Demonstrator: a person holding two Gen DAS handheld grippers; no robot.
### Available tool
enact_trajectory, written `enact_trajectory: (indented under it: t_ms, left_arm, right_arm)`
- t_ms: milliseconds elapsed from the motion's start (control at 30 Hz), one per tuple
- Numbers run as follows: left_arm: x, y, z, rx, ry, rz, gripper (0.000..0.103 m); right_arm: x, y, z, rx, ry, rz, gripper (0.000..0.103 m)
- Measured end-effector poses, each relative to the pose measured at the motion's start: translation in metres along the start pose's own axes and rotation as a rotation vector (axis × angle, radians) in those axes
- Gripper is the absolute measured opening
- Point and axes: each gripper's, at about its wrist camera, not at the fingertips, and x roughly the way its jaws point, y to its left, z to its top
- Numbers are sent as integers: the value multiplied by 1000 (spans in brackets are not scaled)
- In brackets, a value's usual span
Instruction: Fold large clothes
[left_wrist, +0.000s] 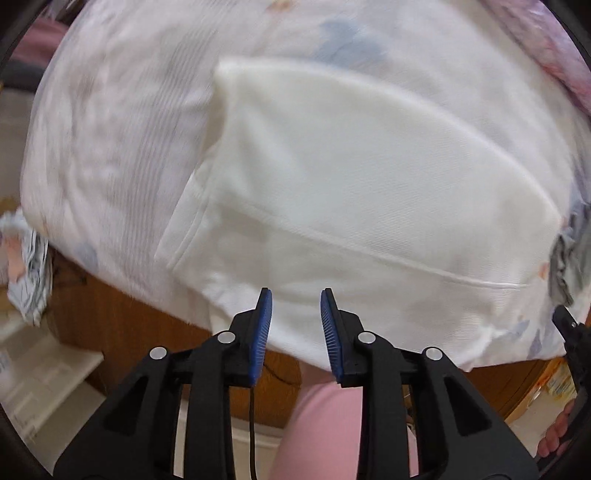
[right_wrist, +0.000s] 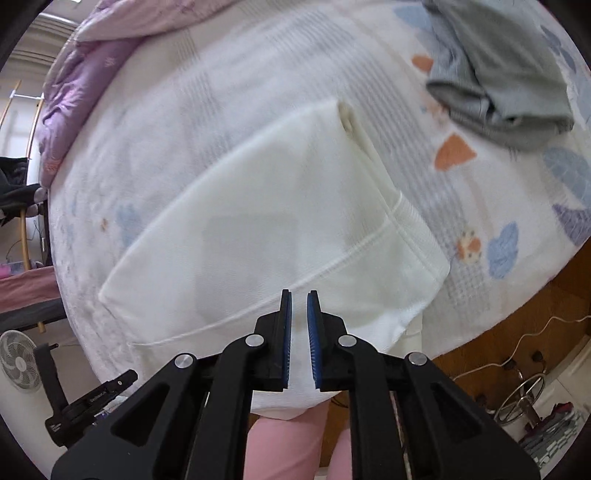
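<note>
A large white garment (left_wrist: 332, 177) lies folded flat on a patterned bed sheet (left_wrist: 110, 129), with a ribbed hem at its near side. It also shows in the right wrist view (right_wrist: 266, 229), its near end hanging over the bed edge. My left gripper (left_wrist: 296, 295) is open and empty, held above the garment's near edge. My right gripper (right_wrist: 299, 295) has its jaws a narrow gap apart with nothing between them, above the hanging hem. The right gripper shows at the right edge of the left wrist view (left_wrist: 570, 332).
A folded grey garment (right_wrist: 498, 81) lies on the sheet at the far right. A purple quilt (right_wrist: 85, 92) is bunched at the far left. The wooden bed frame (left_wrist: 129, 325) runs below. A fan (right_wrist: 18, 362), cables and a stool (right_wrist: 524, 402) stand on the floor.
</note>
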Motion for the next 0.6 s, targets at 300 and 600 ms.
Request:
enact_trajectory:
  t_ms: [300, 600]
  left_arm:
    - [-16, -23, 7, 156, -132, -2, 37]
    - [30, -62, 45, 226, -177, 29, 37]
  right_arm:
    - [-35, -6, -6, 1, -56, 72, 11]
    - [59, 80, 19, -206, 75, 148, 11]
